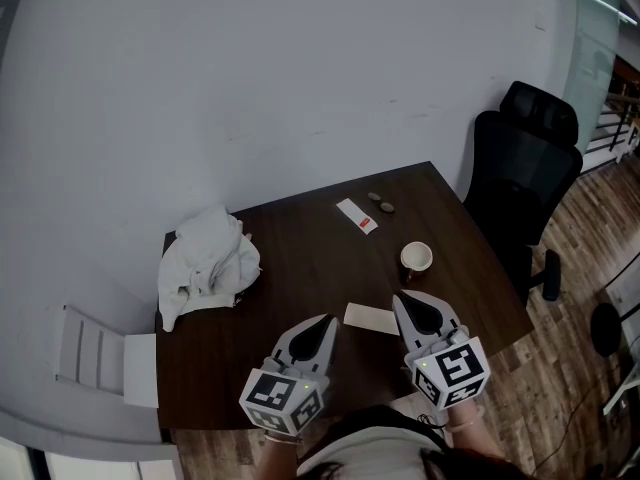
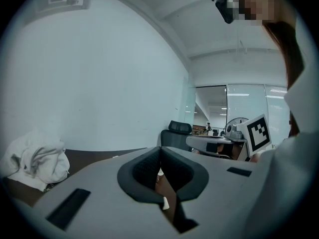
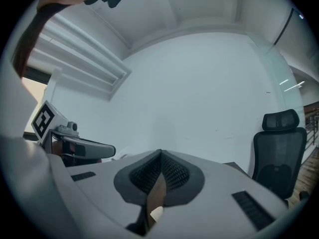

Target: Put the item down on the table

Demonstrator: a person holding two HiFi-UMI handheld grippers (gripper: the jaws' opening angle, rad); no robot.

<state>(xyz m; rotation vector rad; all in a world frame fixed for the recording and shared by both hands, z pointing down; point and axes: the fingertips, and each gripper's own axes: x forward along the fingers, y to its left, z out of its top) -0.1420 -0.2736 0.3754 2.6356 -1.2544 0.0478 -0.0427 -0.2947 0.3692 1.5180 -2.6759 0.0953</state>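
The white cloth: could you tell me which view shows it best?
The head view: the whole white cloth shows from above on the table. The left gripper view shows it side-on at left; the right gripper view hardly, if at all.

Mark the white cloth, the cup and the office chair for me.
white cloth (image 1: 205, 263), head view, middle of the crumpled heap.
cup (image 1: 417, 268), head view, its near wall.
office chair (image 1: 520, 168), head view, its backrest.

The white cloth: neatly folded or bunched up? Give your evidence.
Bunched up. The white cloth lies in a rumpled heap with uneven creases at the left edge of the table.
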